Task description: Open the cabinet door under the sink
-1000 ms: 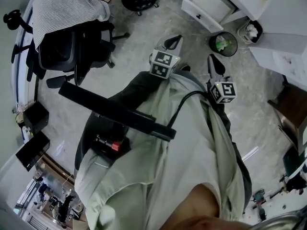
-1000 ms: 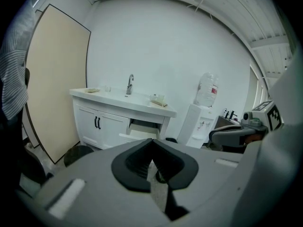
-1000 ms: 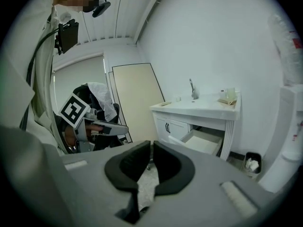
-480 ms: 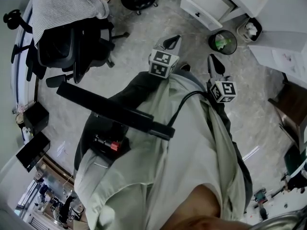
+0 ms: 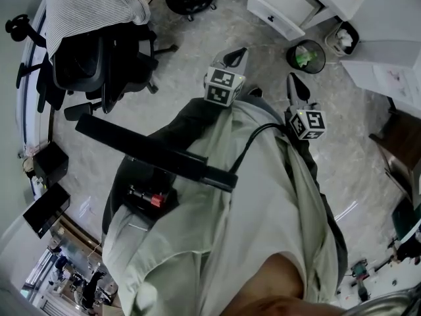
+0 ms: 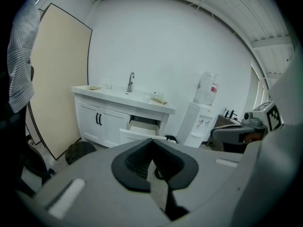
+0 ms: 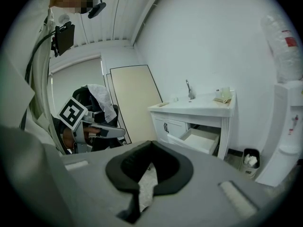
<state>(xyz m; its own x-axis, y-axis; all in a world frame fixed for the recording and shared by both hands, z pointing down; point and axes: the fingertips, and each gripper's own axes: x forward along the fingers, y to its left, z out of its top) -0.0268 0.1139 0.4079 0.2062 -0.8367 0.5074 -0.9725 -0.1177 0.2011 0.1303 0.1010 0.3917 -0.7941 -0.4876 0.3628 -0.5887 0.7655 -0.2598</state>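
Cab. door (image 6: 100, 122) well beyond L gripper (image 6: 152, 148).

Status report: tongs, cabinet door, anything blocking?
Left tongs shut, empty; right tongs same. Cabinet doors closed, untouched, well off. Drawer beside them open; dark stool on floor nearby.
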